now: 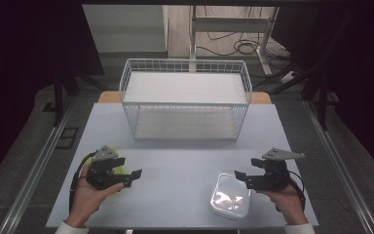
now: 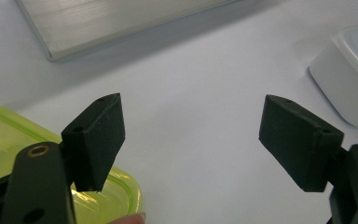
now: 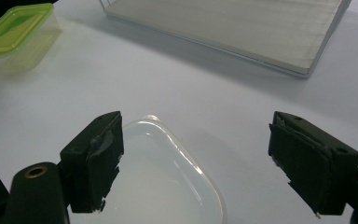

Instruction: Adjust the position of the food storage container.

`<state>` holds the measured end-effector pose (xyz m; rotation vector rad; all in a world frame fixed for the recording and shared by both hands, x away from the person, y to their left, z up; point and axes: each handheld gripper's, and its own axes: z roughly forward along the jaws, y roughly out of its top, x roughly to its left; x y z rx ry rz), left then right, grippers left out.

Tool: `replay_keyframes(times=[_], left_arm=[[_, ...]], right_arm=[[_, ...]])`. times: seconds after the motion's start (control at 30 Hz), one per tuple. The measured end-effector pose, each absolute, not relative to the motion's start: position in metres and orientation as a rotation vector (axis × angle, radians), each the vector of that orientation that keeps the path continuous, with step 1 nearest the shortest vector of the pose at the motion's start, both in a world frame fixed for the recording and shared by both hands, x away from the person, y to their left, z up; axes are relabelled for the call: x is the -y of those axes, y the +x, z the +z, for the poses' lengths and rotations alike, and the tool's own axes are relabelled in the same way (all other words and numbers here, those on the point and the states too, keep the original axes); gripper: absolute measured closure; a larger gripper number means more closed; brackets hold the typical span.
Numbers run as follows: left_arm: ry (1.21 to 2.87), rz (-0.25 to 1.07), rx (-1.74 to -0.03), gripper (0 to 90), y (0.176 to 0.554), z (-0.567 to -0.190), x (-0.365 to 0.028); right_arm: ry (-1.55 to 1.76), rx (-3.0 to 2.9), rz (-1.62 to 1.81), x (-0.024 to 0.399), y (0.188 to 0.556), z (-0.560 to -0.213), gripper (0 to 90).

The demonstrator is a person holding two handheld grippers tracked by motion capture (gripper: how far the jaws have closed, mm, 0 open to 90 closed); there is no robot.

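Two-tier wire rack [image 1: 185, 97] in high view

No readable text, labels, brands or numbers appeared on anything in any of the three views.

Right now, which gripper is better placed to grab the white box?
Right. The right gripper hangs open right beside the white box, whose lid lies under its jaws in the right gripper view. The left gripper is across the table, over the green box.
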<state>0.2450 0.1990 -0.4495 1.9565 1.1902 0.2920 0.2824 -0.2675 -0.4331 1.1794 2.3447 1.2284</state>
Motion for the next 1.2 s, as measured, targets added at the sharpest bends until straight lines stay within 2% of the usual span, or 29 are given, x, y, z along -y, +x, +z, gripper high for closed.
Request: replay_keyframes(times=[0.73,1.0,1.2], left_arm=[[1.947,0.326,-1.175,21.1,0.241,-0.438,-0.207],[1.955,0.367,-1.170,26.5,0.238,-0.431,-0.229],[1.971,0.316,-1.255,30.8,0.235,-0.432,-0.248]], right_arm=[[1.165,-2.380,1.186,0.256,0.283,-0.434,18.7],[1.158,-2.375,1.204,0.257,0.286,-0.435,20.2],[1.159,-2.386,1.202,0.261,0.288,-0.433,20.3]])
